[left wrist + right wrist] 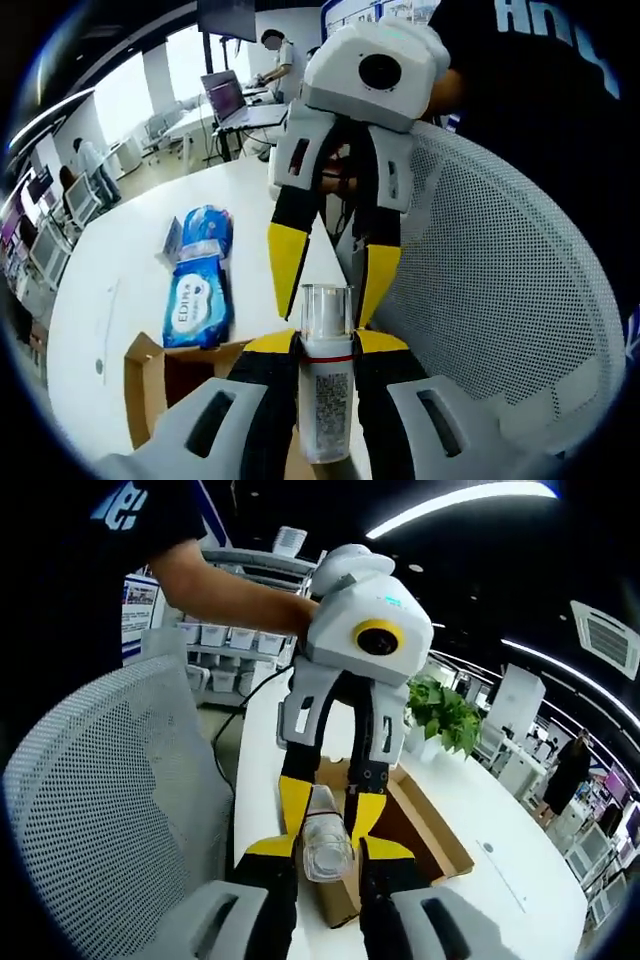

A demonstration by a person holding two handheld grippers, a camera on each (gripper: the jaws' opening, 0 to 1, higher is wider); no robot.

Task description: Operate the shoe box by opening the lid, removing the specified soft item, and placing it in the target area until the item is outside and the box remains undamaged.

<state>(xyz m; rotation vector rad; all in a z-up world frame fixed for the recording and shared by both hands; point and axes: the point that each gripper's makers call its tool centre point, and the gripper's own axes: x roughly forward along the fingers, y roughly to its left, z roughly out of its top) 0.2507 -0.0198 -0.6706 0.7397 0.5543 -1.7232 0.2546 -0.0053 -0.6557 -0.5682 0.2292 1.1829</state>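
Observation:
A white bottle (325, 400) with a clear cap, a red band and a code label stands between my left gripper's (326, 342) jaws, which are shut on its body. From above, my right gripper (328, 318) meets it, its yellow fingertips (288, 262) flanking the cap. In the right gripper view the bottle (326, 855) points cap-first at the camera, with my right gripper (327, 848) closed against it and my left gripper (328, 810) behind. The open cardboard shoe box (145, 375) lies below on the white table; its brown interior (435, 835) looks empty where visible.
Two blue wipe packs (197, 300) lie on the table (120, 250) beyond the box. A white mesh chair (500, 280) stands close by, with a person's arm (230, 590) above it. A potted plant (445, 715) sits past the box.

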